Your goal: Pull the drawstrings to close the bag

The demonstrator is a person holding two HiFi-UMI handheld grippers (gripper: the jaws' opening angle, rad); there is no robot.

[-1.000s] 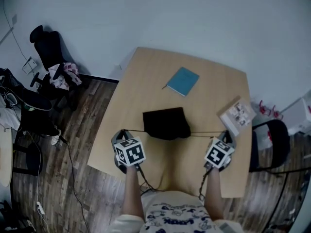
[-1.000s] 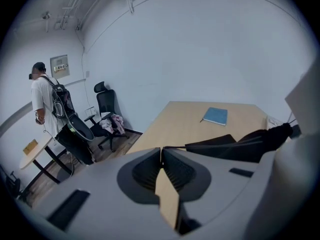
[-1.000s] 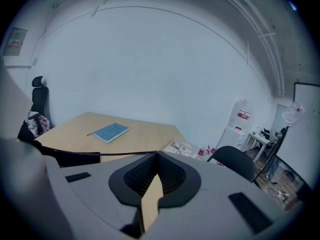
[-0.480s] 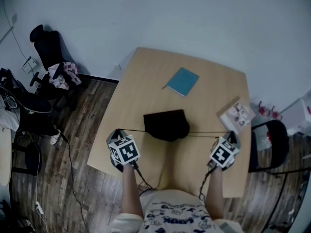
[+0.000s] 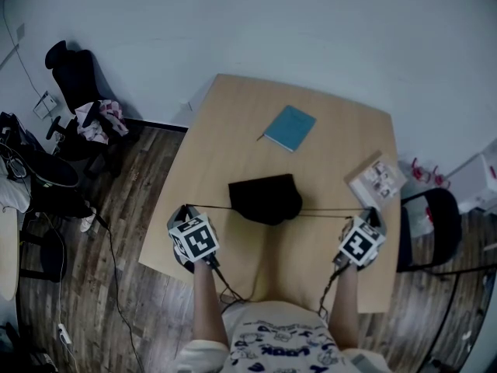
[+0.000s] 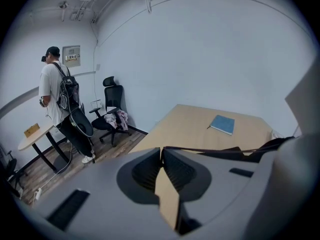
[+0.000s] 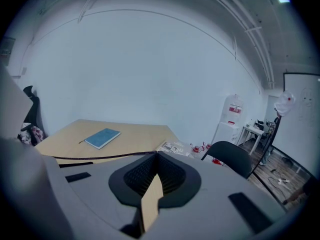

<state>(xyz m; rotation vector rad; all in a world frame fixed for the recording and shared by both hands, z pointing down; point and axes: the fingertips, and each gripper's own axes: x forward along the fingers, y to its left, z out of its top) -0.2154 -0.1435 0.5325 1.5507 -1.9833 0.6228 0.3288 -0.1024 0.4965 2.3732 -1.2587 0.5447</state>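
1. The left gripper (image 5: 185, 210) sits at the left edge of the table (image 5: 233, 130), near the front corner. Its marker cube faces up and its jaws point away from the person.
2. Its jaws are pressed together, pinching the left drawstring (image 6: 209, 150) at their tips.
3. The right gripper (image 5: 373, 211) sits by the table's right edge, level with the left one and well apart from it.
4. Its jaws are closed tight on the right drawstring (image 7: 102, 158).
5. The bare left forearm (image 5: 203, 301) and right forearm (image 5: 344, 305) reach forward over the front edge, roughly parallel.
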